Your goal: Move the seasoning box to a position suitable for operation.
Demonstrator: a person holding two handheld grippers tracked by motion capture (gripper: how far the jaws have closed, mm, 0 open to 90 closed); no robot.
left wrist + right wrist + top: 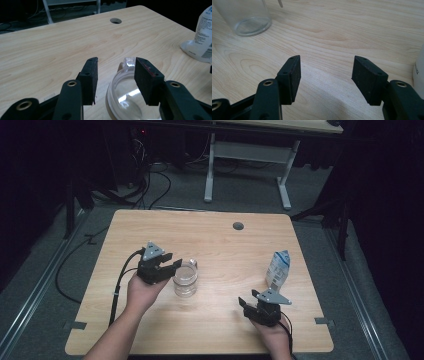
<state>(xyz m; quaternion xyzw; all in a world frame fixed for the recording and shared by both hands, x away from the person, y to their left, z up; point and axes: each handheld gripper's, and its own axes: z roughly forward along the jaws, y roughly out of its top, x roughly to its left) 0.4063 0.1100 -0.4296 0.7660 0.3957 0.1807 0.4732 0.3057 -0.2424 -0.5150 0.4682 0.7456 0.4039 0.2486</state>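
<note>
Left gripper, held in the person's left hand at the near left of the wooden table: jaws apart, nothing pressed between the pads. In the left gripper view the clear glass jar stands upright just below and ahead of the fingertips; its rim passes under the right-hand jaw, while the left-hand jaw hangs over bare wood beside it. In the high view the same jar sits just off the tip of this gripper, on the side toward the table's middle. Right gripper, in the right hand at the near right edge: jaws wide apart over bare tabletop, holding nothing. Its own view shows the jar's base well ahead and to the left of the jaws. A white and blue carton stands upright just beyond the right gripper. Farther off, near the far edge of the table, lies a round grey cable hole.
</note>
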